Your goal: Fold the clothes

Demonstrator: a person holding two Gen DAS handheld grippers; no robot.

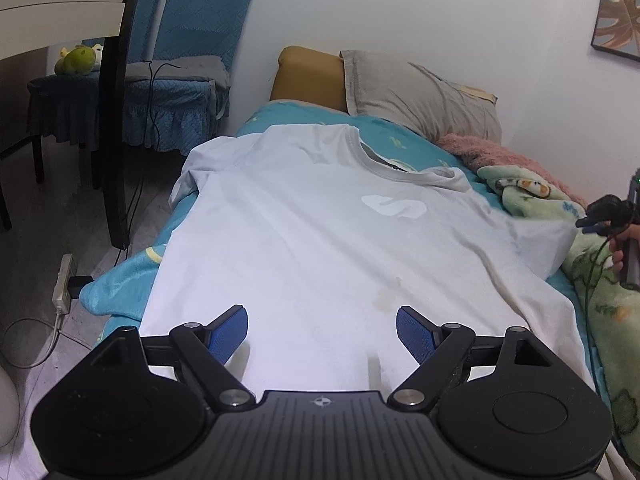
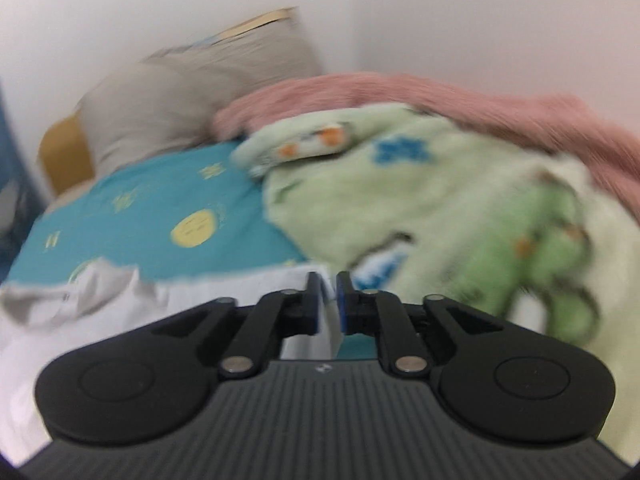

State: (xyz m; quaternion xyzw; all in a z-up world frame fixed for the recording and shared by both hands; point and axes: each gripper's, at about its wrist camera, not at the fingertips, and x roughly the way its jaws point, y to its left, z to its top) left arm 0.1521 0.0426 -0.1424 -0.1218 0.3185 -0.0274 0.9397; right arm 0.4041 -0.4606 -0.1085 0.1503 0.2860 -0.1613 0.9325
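Observation:
A white T-shirt (image 1: 320, 240) lies spread flat, front up, on the bed with its collar toward the pillows. My left gripper (image 1: 322, 334) is open and empty above the shirt's hem. My right gripper (image 2: 328, 296) has its jaws almost closed on the edge of the shirt's sleeve (image 2: 280, 280); this view is blurred. In the left wrist view the right gripper (image 1: 600, 220) shows at the far right, by the shirt's sleeve.
The bed has a teal sheet (image 1: 120, 280). A grey pillow (image 1: 420, 96), a pink blanket (image 2: 440, 92) and a green fleece blanket (image 2: 440, 200) lie along the wall side. Blue-covered chairs (image 1: 180, 60), a dark table leg (image 1: 116, 120) and a power strip (image 1: 64, 280) stand left.

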